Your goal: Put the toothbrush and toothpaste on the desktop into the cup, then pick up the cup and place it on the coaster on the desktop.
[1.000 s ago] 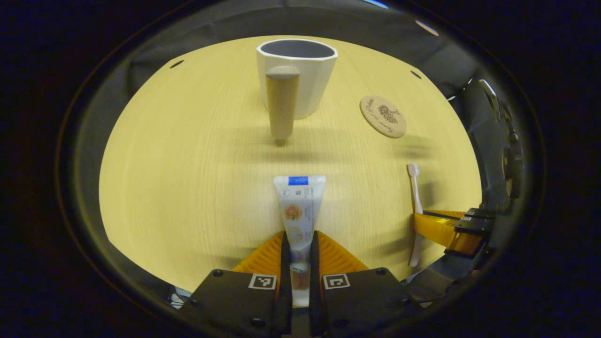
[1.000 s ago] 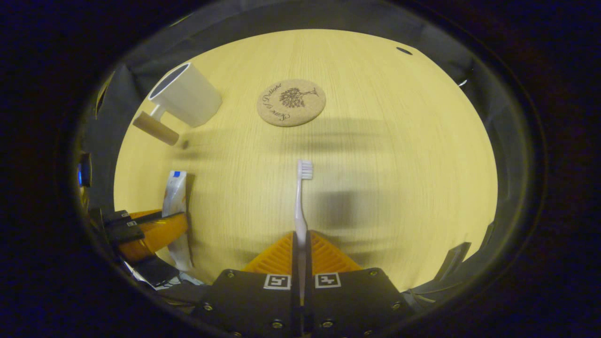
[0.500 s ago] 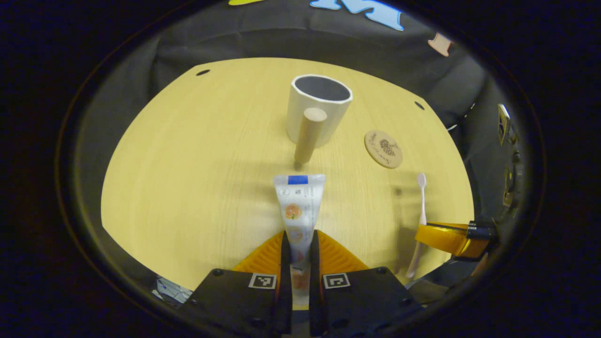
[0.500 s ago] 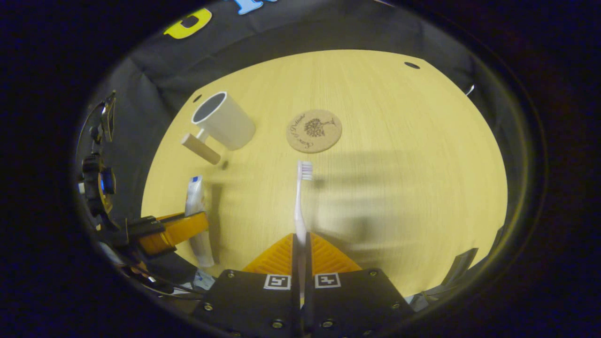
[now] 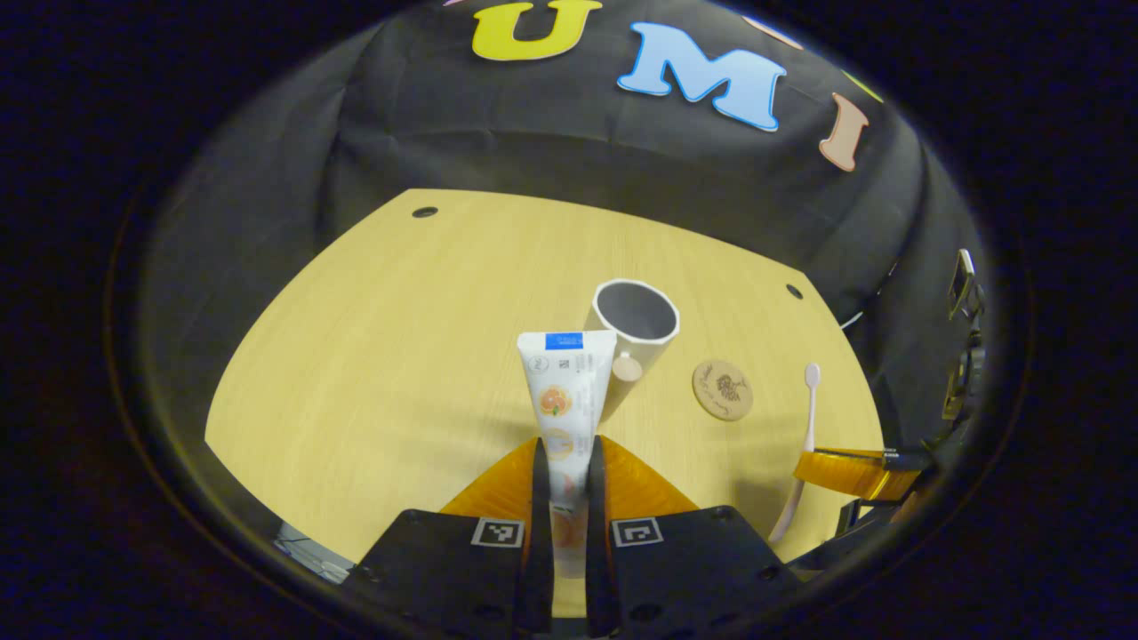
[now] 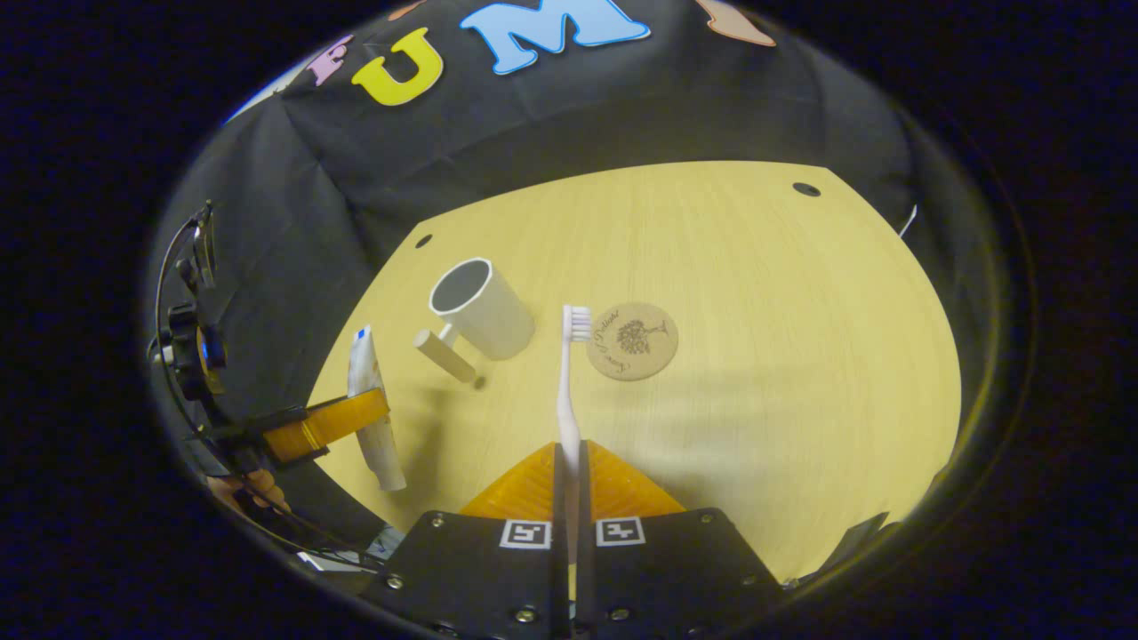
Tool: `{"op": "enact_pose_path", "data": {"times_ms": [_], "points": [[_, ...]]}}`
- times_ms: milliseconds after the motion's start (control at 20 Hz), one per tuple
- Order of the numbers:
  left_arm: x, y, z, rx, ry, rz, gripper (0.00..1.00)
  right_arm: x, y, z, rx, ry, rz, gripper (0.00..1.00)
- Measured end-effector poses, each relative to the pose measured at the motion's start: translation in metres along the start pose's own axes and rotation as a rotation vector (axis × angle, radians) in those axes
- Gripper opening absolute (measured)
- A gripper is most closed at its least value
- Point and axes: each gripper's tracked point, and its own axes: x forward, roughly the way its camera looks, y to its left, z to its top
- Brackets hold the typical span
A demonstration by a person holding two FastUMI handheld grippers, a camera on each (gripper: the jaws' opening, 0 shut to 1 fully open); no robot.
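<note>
Left gripper [image 5: 562, 480]: clamped on toothpaste tube [image 5: 565, 391], held above the table [image 5: 373, 356]. Right gripper [image 6: 569, 480]: closed on toothbrush [image 6: 567, 391]. White cup [image 6: 480, 307], wooden handle, stands beside cork coaster [image 6: 633, 341]; left gripper view looks into the cup's grey interior [image 5: 637, 311].

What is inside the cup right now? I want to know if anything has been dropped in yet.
The cup shows a bare grey inner wall; its bottom is hidden. The toothpaste is in the left gripper, the toothbrush in the right gripper.
</note>
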Motion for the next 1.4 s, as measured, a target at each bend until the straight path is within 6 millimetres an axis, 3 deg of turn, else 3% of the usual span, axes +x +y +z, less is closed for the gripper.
{"op": "enact_pose_path", "data": {"times_ms": [400,550,800,1100,1400], "points": [[-0.01,0.013,0.085,-0.01,-0.299,-0.023,0.22,-0.011,0.014,0.026,-0.033,-0.111,0.054,0.04],[-0.016,0.005,0.121,-0.033,-0.396,-0.063,0.21,-0.014,0.02,0.036,-0.032,-0.159,0.067,0.04],[-0.003,-0.016,0.163,-0.05,-0.51,-0.147,0.21,-0.021,0.024,0.048,-0.036,-0.204,0.072,0.04],[0.034,-0.048,0.186,-0.037,-0.535,-0.246,0.21,-0.023,0.01,0.053,-0.016,-0.206,0.022,0.04],[0.083,-0.063,0.173,0.005,-0.462,-0.257,0.21,-0.024,0.002,0.061,-0.014,-0.212,-0.003,0.04]]}}
